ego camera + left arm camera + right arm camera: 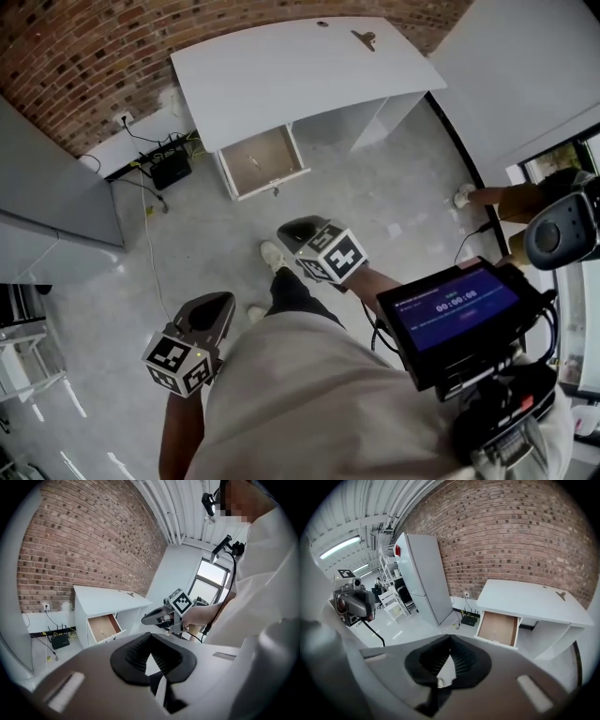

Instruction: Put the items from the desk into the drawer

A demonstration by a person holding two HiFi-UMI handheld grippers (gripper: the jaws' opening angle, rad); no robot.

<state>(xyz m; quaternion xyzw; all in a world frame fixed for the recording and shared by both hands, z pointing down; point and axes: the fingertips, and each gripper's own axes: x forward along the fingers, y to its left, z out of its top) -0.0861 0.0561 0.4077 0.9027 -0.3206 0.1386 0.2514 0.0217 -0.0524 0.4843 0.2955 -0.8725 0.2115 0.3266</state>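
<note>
Both clenched and empty in head view: my left tool and right tool, well off the tabletop; clip near its far right corner, drawer open. Left gripper view: closed on nothing. Right gripper view: likewise. Likely next: approach, unclench, take clip.

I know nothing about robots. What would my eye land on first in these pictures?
The white desk against the brick wall, its drawer pulled open and a small dark clip on top. Nearer, the person holds the left gripper and right gripper well short of the desk, both shut, each bearing a black-and-white marker cube. A glowing blue screen sits at the person's right.
</note>
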